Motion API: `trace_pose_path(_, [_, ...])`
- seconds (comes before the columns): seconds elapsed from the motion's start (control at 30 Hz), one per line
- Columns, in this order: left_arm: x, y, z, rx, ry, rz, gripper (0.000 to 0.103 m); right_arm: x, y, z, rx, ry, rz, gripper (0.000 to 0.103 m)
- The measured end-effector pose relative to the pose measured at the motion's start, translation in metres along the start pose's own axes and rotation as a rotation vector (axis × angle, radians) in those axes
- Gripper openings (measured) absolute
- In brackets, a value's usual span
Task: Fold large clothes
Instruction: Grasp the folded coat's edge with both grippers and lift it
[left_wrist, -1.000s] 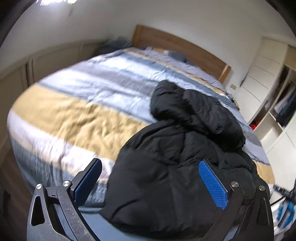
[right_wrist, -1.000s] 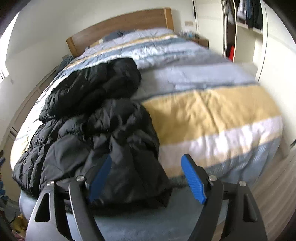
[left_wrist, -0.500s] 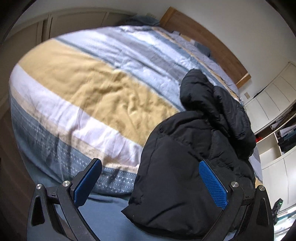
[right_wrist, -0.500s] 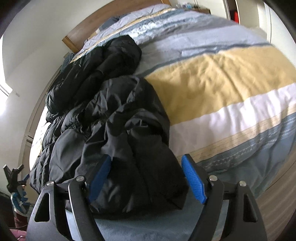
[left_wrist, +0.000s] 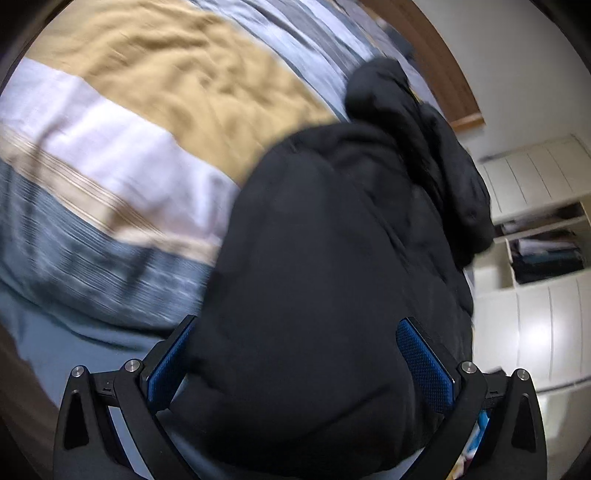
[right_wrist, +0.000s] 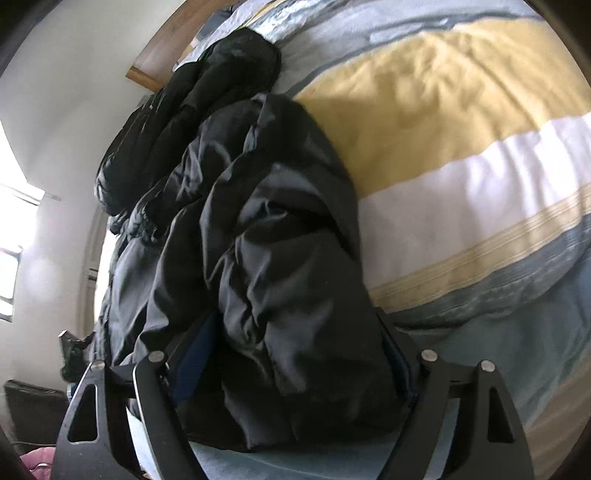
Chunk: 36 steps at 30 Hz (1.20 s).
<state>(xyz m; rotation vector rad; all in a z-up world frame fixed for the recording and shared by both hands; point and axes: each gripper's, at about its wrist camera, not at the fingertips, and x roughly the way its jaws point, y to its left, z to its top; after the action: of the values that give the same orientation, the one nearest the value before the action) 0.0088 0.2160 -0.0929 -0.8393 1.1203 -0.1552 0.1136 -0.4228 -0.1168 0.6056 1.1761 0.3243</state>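
Note:
A large black puffer jacket (left_wrist: 332, 258) lies crumpled on the bed, its lower edge hanging over the foot of the mattress. My left gripper (left_wrist: 299, 354) is open, its blue pads on either side of the jacket's hem. In the right wrist view the jacket (right_wrist: 266, 240) fills the middle. My right gripper (right_wrist: 295, 362) is open, and the jacket's bunched corner sits between its fingers and hides most of the blue pads.
The bed has a striped duvet (left_wrist: 129, 129) in yellow, white, grey and blue, also in the right wrist view (right_wrist: 461, 147). A wooden headboard (left_wrist: 454, 85) is at the far end. A white wardrobe with open shelves (left_wrist: 539, 240) stands to the right.
Both grippers have moved forward and down onto the jacket's lower edge. The fabric now lies between the fingers of each. Both stay open.

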Motion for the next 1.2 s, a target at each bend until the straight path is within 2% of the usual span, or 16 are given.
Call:
trace_pose_path(0.13, [0.007,-0.019,-0.011,0.040,0.018,-0.006,0.102,0.007,0.001,0.000,0.003,0.023,0.061,0.081])
trace_pose_path(0.17, [0.007,-0.023,-0.012,0.044,0.013,-0.001,0.099,0.008,0.002,0.000,0.005,0.027,0.075,0.081])
trace_pose_path(0.23, [0.005,-0.029,-0.014,0.049,0.005,0.002,0.089,0.009,0.003,0.000,0.009,0.031,0.126,0.081])
trace_pose_path(0.3, [0.003,-0.034,-0.015,0.045,-0.005,-0.005,0.074,0.009,0.006,-0.002,-0.010,0.032,0.160,0.079])
trace_pose_path(0.43, [0.002,-0.040,-0.015,0.029,-0.013,-0.003,0.058,0.008,0.018,-0.010,-0.077,0.036,0.216,0.076])
trace_pose_path(0.47, [0.002,-0.043,-0.016,0.031,-0.014,0.008,0.053,0.007,0.020,-0.011,-0.088,0.035,0.222,0.070])
trace_pose_path(0.5, [0.002,-0.046,-0.016,0.032,-0.016,0.017,0.047,0.007,0.022,-0.011,-0.096,0.031,0.228,0.059])
trace_pose_path(0.6, [0.001,-0.053,-0.017,0.035,-0.020,0.037,0.038,0.005,0.028,-0.012,-0.111,0.014,0.254,0.037])
trace_pose_path(0.8, [-0.005,-0.071,-0.015,0.058,-0.040,0.067,0.020,0.001,0.040,-0.010,-0.153,-0.028,0.254,0.021])
trace_pose_path(1.03, [-0.025,-0.116,0.008,0.138,-0.102,0.011,0.016,-0.044,0.073,0.015,-0.258,-0.148,0.293,0.017])
trace_pose_path(1.2, [-0.046,-0.140,0.047,0.141,-0.148,-0.074,0.016,-0.071,0.098,0.053,-0.303,-0.244,0.326,0.016])
